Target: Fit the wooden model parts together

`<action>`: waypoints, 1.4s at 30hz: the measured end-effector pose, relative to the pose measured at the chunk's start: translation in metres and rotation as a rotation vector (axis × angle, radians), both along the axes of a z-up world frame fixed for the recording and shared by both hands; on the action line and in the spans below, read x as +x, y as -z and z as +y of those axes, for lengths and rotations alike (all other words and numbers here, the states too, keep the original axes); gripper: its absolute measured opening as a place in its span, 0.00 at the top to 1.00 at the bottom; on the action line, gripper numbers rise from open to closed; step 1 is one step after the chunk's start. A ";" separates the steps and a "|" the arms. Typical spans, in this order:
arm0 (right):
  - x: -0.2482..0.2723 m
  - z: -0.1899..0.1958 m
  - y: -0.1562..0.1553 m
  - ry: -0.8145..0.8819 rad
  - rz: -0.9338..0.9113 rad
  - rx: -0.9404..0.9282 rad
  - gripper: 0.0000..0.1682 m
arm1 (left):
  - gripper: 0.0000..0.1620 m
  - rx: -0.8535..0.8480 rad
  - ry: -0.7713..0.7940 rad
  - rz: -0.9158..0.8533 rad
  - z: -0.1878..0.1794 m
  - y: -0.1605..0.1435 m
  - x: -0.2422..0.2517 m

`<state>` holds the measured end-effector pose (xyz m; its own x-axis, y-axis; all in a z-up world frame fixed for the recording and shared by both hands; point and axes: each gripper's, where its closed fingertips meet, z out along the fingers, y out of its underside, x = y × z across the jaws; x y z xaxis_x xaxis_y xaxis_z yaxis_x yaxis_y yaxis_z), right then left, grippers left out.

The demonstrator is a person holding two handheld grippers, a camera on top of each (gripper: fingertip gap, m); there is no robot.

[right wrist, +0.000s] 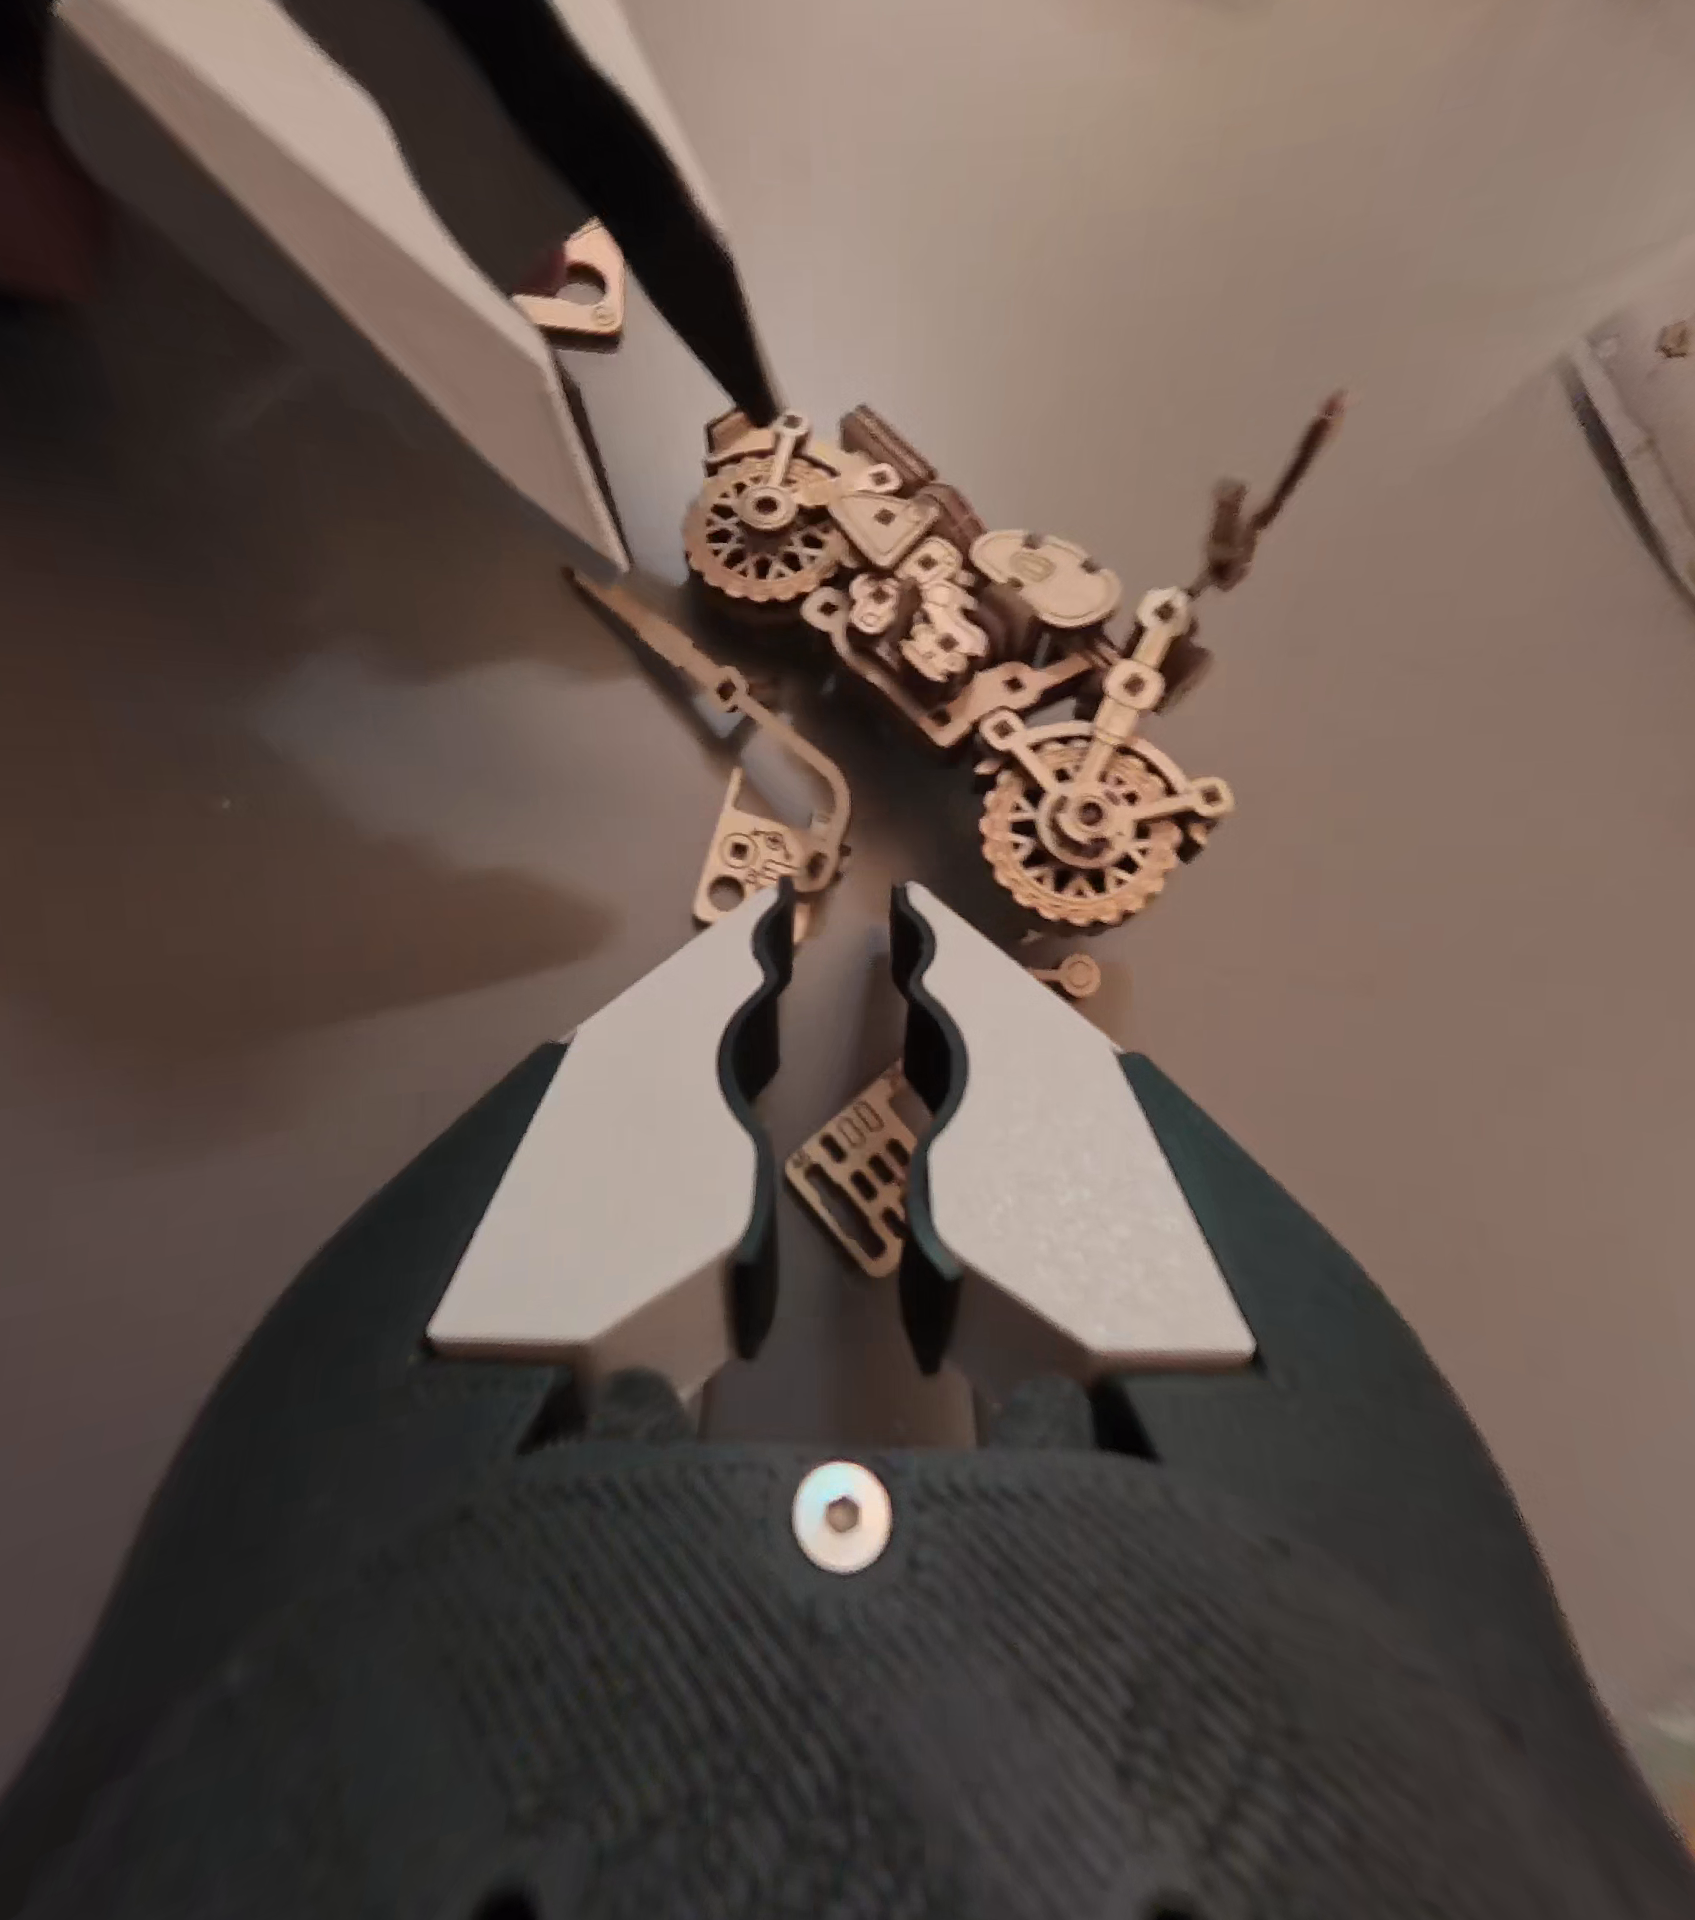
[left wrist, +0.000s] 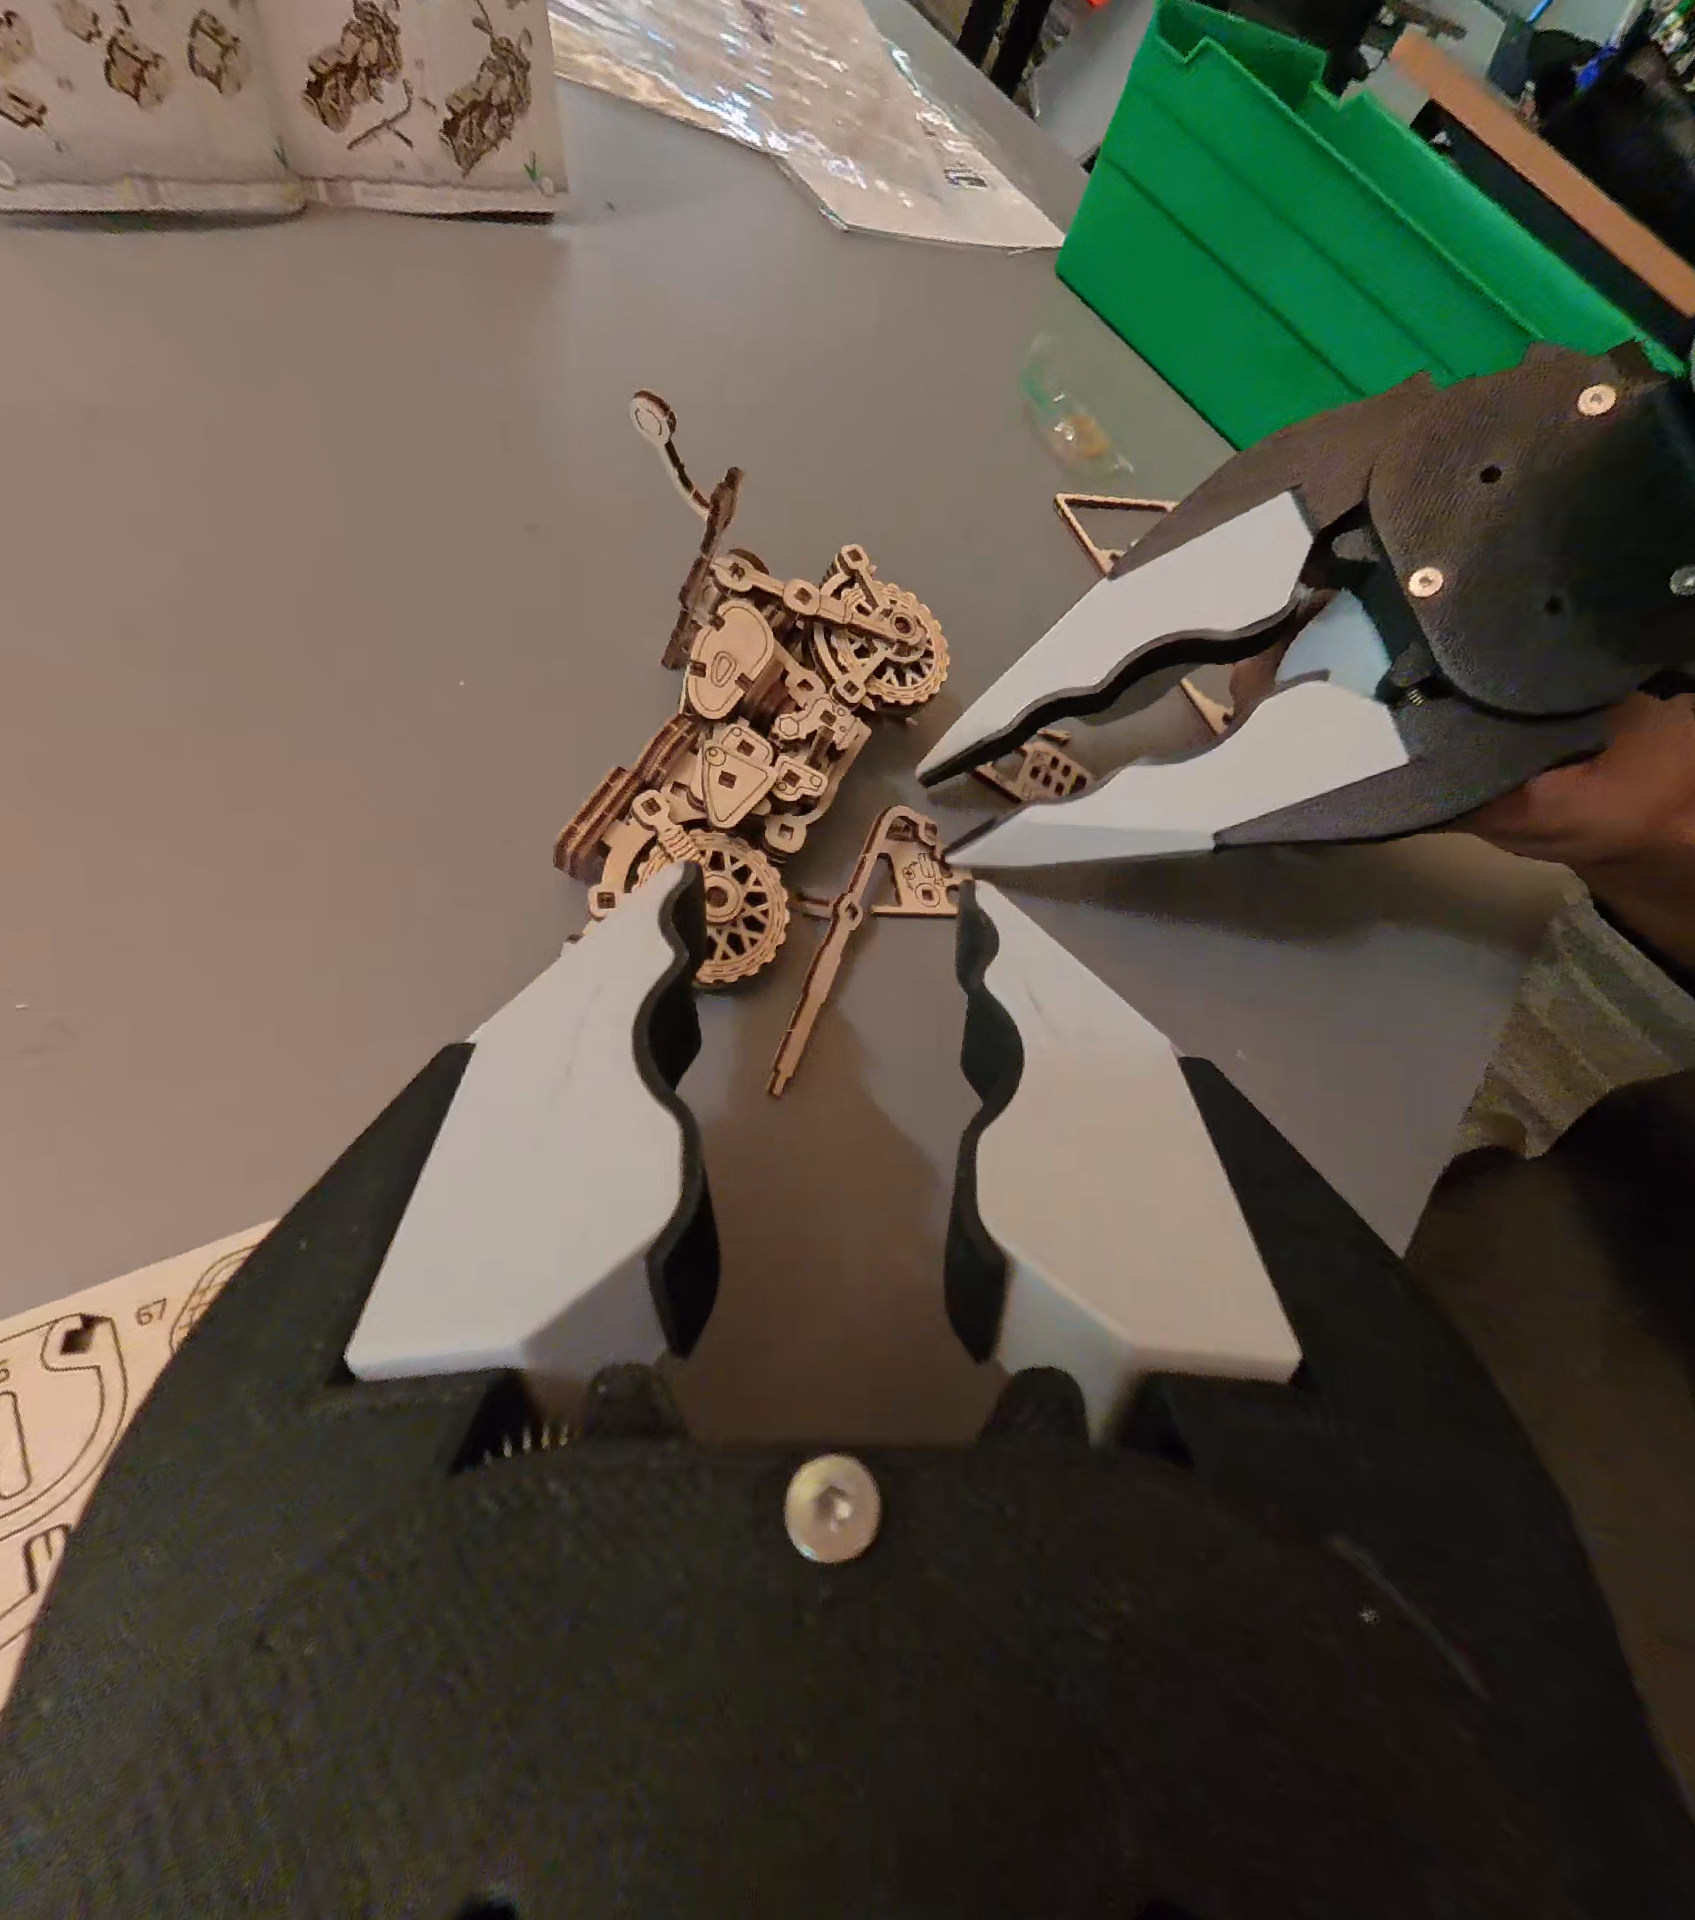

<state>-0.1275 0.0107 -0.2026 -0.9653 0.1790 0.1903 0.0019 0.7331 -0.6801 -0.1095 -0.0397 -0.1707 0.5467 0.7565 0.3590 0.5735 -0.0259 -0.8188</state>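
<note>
Both empty: left gripper [left wrist: 827,883] jaws wide apart, right gripper [right wrist: 841,894] jaws narrowly apart, just beside the wooden motorcycle [left wrist: 760,727]. Best pinch the long-armed flat part [left wrist: 869,914] at its triangular plate.

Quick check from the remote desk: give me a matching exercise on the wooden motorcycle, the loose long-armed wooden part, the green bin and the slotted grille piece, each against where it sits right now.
Things:
1. Assembled wooden motorcycle model
2. Loose flat wooden part with a long thin arm
3. Green plastic bin
4. Small slotted wooden grille piece

Places:
A. Far right corner of the grey table
B. On the table under the open jaws of the right gripper
C. Lying on its side, mid-table
D. Flat on the table between the two grippers' tips, ahead of the left gripper

Pairs: 1-C, 2-D, 3-A, 4-B
</note>
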 end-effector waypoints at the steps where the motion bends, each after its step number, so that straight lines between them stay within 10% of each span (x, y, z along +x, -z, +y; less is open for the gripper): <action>1: 0.002 -0.002 0.000 -0.008 0.000 -0.001 0.90 | 0.71 -0.007 0.002 0.008 0.000 0.000 0.000; 42: 0.009 -0.005 -0.011 0.054 -0.202 -0.092 0.96 | 0.80 -0.165 0.074 0.018 0.014 0.013 0.012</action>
